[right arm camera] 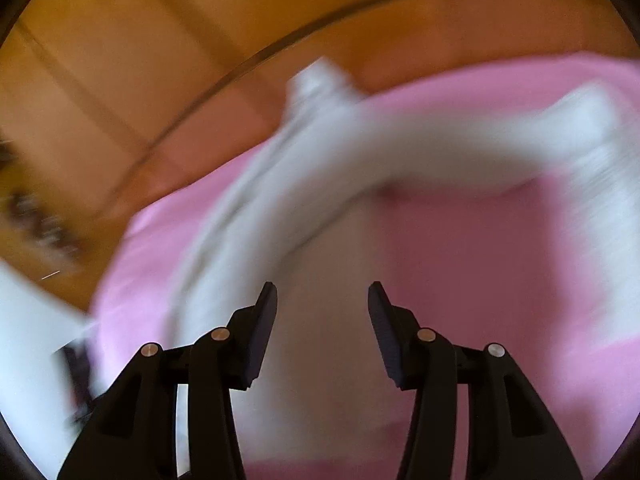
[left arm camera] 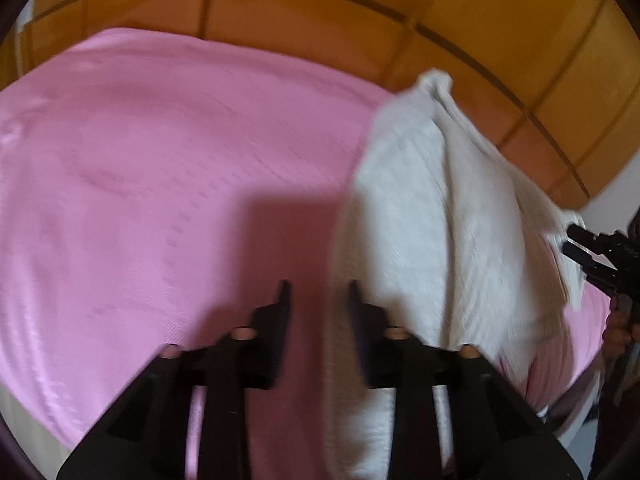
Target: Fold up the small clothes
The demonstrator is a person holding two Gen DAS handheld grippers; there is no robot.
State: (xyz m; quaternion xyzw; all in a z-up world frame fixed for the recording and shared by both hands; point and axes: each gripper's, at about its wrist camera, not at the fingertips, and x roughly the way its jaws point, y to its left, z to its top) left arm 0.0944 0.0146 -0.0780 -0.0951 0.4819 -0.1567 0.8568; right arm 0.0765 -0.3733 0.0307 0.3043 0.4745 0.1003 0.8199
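A white knitted garment (left arm camera: 432, 208) lies on a pink sheet (left arm camera: 160, 160), along the sheet's right side in the left wrist view. My left gripper (left arm camera: 318, 294) hangs over the garment's left edge. Its jaws stand a little apart, with pink sheet and the cloth's edge showing in the gap and nothing pinched. The right gripper (left arm camera: 576, 244) shows at the far right of this view, by the garment's right edge. In the blurred right wrist view the right gripper (right arm camera: 322, 296) is open above the white garment (right arm camera: 360, 148), which curves across the pink sheet (right arm camera: 480, 240). Its pads press on nothing.
An orange-brown tiled surface (left arm camera: 320, 8) lies beyond the sheet's far edge in both views. A hand (left arm camera: 618, 332) holds the right gripper at the right edge of the left wrist view. A blurred dark object (right arm camera: 40, 224) shows at the left of the right wrist view.
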